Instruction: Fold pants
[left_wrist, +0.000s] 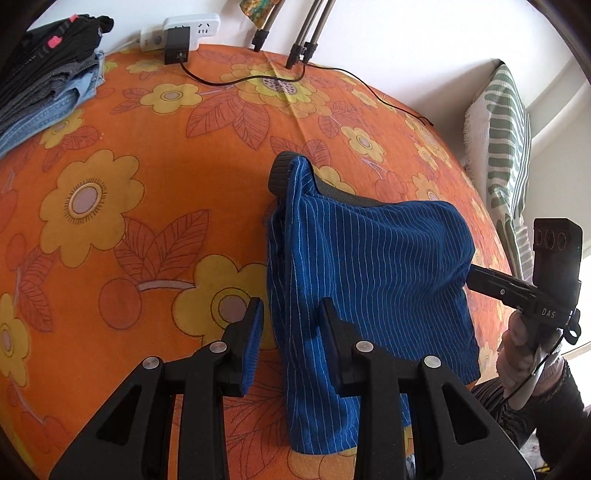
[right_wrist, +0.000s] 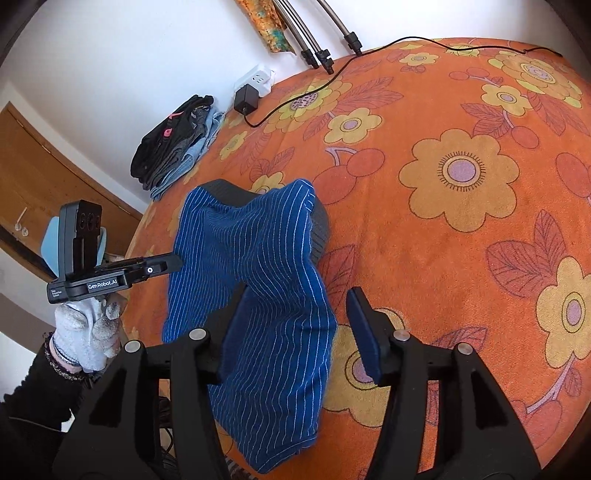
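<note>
Both tools gape: left tool (left_wrist: 291, 317) and right tool (right_wrist: 299, 314) straddle draped blue pants (left_wrist: 369, 266).

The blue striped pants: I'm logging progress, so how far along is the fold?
Done: other garments sit in a stack at the far corner of the orange sheet. In hand: the blue pants hang bunched, draped over the left gripper and right gripper, both open, neither clamping. Left: laying them flat and every fold, judging by the crumpled shape.
</note>
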